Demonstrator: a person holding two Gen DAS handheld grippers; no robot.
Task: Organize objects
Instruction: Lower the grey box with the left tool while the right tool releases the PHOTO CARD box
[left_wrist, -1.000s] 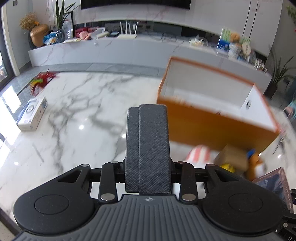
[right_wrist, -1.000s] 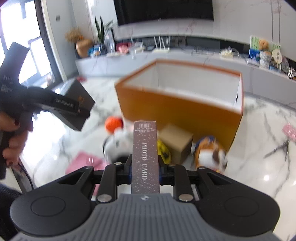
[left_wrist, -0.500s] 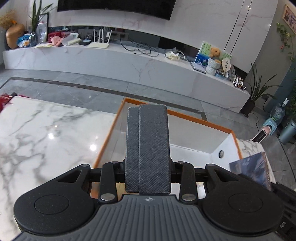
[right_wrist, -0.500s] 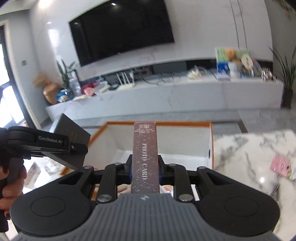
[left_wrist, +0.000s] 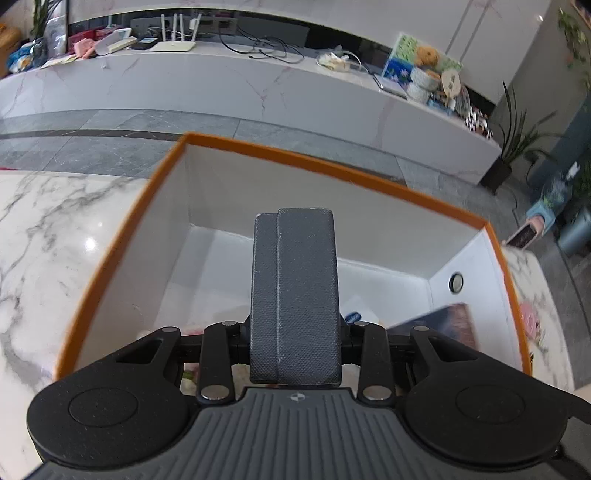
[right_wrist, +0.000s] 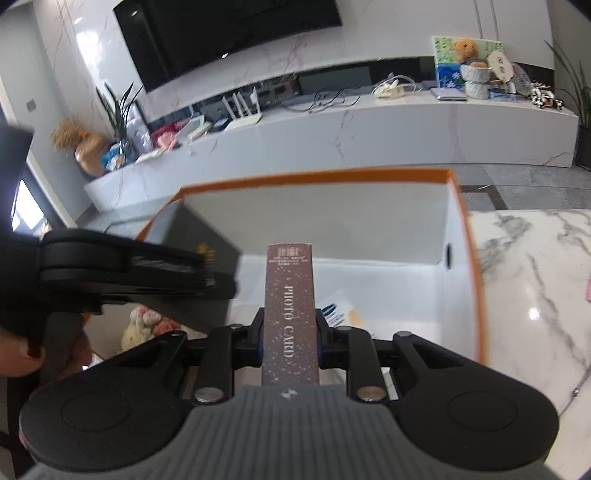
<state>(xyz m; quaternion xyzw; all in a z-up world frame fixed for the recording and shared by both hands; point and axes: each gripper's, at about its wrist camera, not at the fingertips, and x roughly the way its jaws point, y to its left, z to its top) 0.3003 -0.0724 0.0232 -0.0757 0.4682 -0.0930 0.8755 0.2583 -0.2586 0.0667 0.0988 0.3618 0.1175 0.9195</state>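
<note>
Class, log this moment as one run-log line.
left gripper: shut on dark box | right gripper: shut on photo card box | both over orange bin

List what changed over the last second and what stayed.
Both grippers rose from beside the orange box to above its open top. The left gripper stays shut on the dark box; the right gripper stays shut on the photo card box.

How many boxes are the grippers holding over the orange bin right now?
2. The left gripper clamps a dark grey box; the right gripper clamps the maroon PHOTO CARD box. Both hang above the orange bin.
</note>
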